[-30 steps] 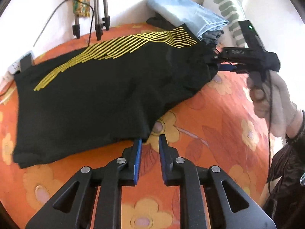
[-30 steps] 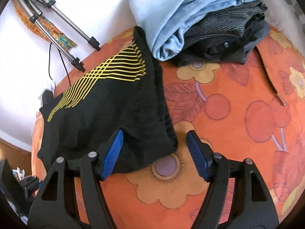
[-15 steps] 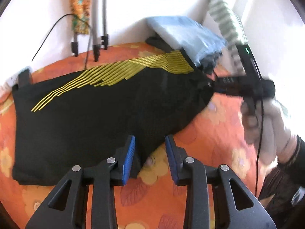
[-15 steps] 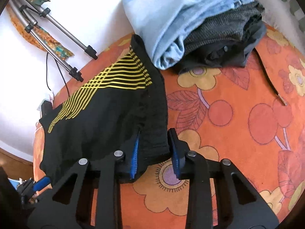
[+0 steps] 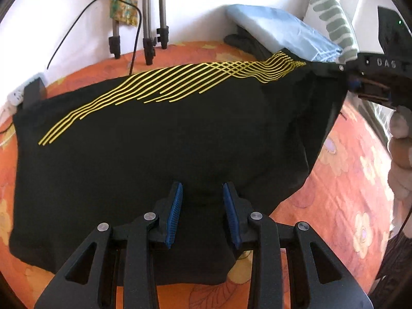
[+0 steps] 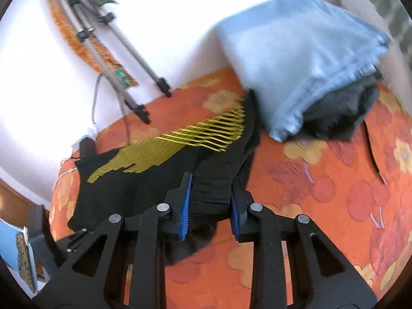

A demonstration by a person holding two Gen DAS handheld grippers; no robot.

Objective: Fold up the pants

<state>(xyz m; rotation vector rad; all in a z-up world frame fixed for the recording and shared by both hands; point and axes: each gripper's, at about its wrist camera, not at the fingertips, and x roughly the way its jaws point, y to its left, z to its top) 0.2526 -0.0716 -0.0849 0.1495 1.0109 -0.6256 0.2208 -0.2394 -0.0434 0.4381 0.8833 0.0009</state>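
Note:
Black pants (image 5: pixel 159 144) with yellow stripes lie on the orange flowered cover (image 5: pixel 347 206). My left gripper (image 5: pixel 202 193) is open, its blue-padded fingers straddling the near edge of the pants, cloth between them. My right gripper (image 6: pixel 210 188) is shut on the waistband end of the pants (image 6: pixel 213 177) and holds it raised off the cover. It also shows in the left wrist view (image 5: pixel 360 85) at the right, gripping that lifted corner.
A stack of folded clothes, light blue on top (image 6: pixel 303 59), dark ones under it (image 6: pixel 337 118), sits at the back right. Tripod legs (image 5: pixel 152 43) and a cable stand by the white wall. A striped pillow (image 5: pixel 332 18) leans in the corner.
My right gripper closed on the waistband and lifted it. My left gripper moved forward over the pants' near edge and its fingers spread wider.

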